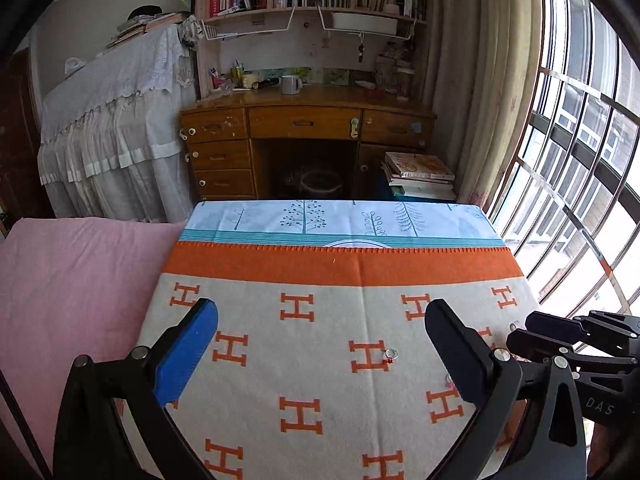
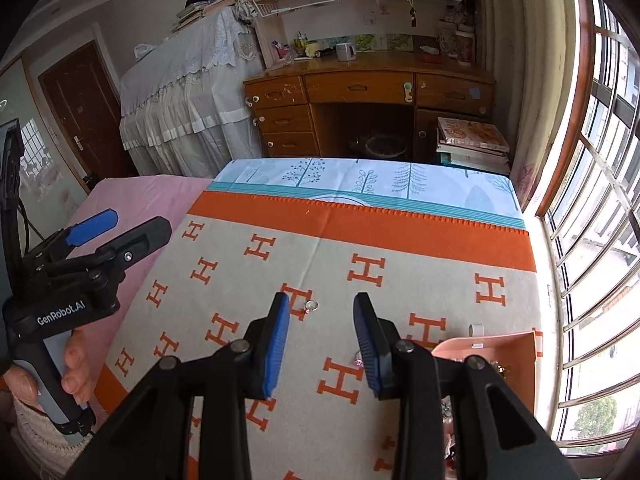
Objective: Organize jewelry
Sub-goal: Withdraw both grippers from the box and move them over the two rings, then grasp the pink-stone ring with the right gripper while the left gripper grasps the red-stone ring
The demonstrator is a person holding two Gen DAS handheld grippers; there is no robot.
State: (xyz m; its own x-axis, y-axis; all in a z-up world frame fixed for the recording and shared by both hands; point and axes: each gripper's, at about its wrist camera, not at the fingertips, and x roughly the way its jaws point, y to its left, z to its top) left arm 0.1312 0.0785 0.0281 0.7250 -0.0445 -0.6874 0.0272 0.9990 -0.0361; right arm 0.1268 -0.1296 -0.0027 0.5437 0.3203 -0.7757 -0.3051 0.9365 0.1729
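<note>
Right gripper (image 2: 320, 344) empty, ring (image 2: 311, 305) beyond

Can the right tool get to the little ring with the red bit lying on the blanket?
Probably yes. The ring lies loose on the blanket, just ahead and a bit left of the right tool, whose jaws stand apart and empty. Nothing lies between them, and the left tool is off to the side.

Grey woven blanket with orange H pattern (image 2: 360, 240): matt, felt-like wool. Pink bed sheet (image 1: 72, 280) on the left: soft matt cloth. Small silver ring with a red stone (image 1: 390, 355): shiny metal. Left claw (image 1: 320, 352): matt black plastic, ribbed blue rubber pads (image 1: 184, 356). Peach open box (image 2: 500, 360), near right: smooth, looks like card or leatherette. Far brown wooden desk (image 1: 304, 120): glossy varnish.
</note>
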